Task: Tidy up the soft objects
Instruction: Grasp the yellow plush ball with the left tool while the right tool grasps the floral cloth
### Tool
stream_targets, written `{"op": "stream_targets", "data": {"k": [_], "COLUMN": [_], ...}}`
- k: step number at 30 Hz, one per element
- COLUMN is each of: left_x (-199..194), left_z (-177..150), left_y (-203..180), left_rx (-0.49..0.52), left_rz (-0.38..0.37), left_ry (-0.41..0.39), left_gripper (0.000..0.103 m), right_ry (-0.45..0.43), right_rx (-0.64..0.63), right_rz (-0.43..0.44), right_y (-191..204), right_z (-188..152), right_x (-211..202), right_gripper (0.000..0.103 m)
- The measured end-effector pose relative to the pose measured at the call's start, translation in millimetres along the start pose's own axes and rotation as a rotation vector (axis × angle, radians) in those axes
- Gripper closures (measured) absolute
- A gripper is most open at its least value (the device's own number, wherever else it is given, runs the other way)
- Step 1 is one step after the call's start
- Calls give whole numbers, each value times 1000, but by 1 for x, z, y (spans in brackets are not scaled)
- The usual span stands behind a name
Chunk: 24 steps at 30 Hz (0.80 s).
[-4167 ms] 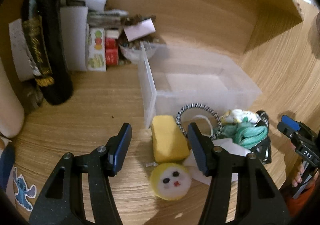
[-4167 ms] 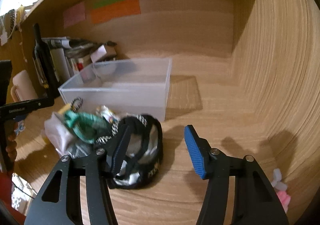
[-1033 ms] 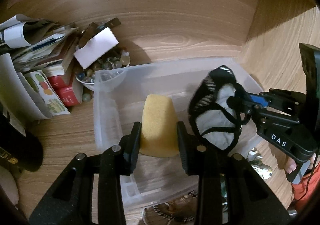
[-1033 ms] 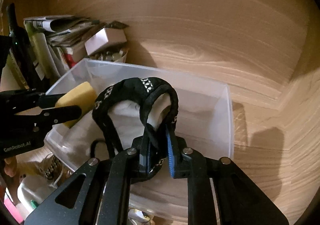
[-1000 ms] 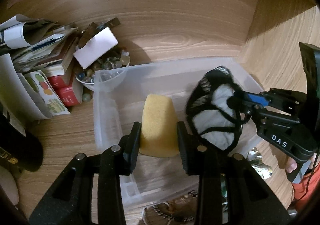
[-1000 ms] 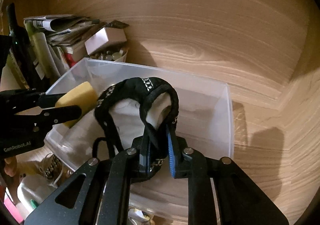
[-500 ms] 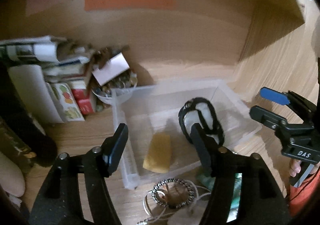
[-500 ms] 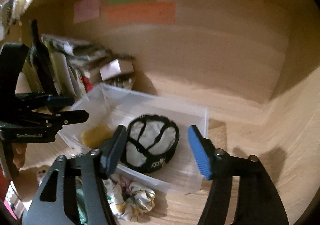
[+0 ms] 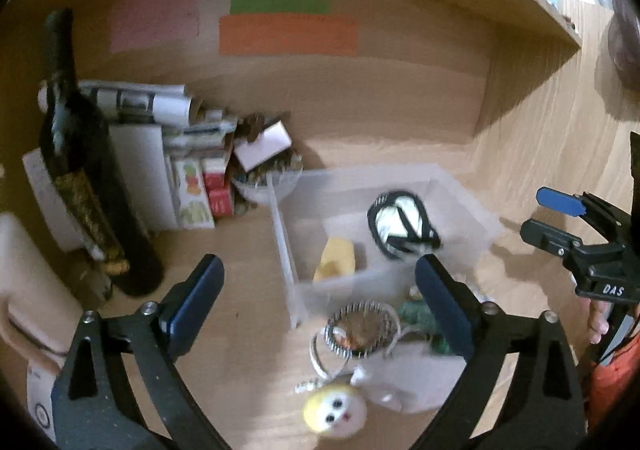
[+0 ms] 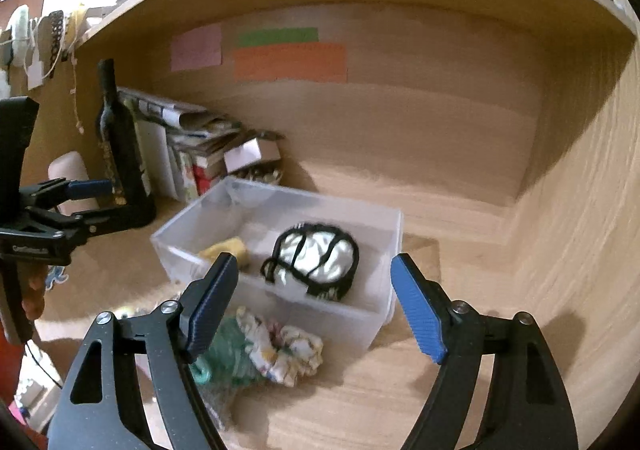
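**Both grippers spread and empty above a bin holding two soft items**

Left gripper [image 9: 316, 302], lower centre of its view: jaws wide apart, nothing between them. Right gripper [image 10: 314, 308], lower centre of its view: jaws likewise wide apart and empty; it also shows at the right edge of the left view.

The clear bin [image 10: 384, 314] sits mid-frame on the wooden desk [image 10: 400, 390]. Inside it lie a yellow sponge [image 9: 336, 260] at the left and a black-and-white mesh cap [image 10: 316, 260] to its right, the two apart.

Outside the bin, just in front of its near wall, lie a green cloth [image 10: 230, 350] and a floral cloth [image 10: 288, 350], touching each other. In the left view, a striped ring [image 9: 362, 326] lies below the bin, and a yellow face toy [image 9: 334, 410] sits at lower centre.

Upper left of both views: a dark bottle [image 9: 86, 186] stands upright beside stacked papers [image 9: 160, 106]. Coloured notes [image 10: 290, 60] are stuck on the back wall.
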<state>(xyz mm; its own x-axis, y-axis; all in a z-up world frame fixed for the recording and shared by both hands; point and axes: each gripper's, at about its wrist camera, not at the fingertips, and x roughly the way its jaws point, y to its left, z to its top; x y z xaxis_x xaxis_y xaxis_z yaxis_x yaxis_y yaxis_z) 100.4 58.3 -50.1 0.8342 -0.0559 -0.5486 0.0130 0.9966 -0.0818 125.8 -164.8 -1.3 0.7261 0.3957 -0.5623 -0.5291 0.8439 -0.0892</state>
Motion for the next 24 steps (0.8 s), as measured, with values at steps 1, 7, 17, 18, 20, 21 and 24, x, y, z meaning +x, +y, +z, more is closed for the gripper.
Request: {"op": "stream_targets", "data": {"k": [1,7,17,18,20,21,24], "left_x": [1,14,28,27,24,24,21], "left_z": [-6,-39,-80,-82,-86,-87,-94], "left_y": [1,-1,11,12,12,13,12], "left_rx": [0,-5,-80,-85,-87,-87,-83], "left_rz": [2,-3,-50,-53,-54,-52,-43], "left_ry": [11,103,207,211,215,215,210], "left_gripper": [5,5,5,5,5,5,7], "right_ry": [12,109,217,223,242,257,294], "right_rx": [9,97,136,137,132,130,136], "right_rz": [5,42,59,63,70,77,109], "right_y": [0,-8,-7,-7,-6,-5,-5], "right_z": [-5,-33,-55,-56,-58,-59,-62], "right_x": [1,19,50,52,57,60,69], "right_gripper": [26,26,27,27,31,39,54]}}
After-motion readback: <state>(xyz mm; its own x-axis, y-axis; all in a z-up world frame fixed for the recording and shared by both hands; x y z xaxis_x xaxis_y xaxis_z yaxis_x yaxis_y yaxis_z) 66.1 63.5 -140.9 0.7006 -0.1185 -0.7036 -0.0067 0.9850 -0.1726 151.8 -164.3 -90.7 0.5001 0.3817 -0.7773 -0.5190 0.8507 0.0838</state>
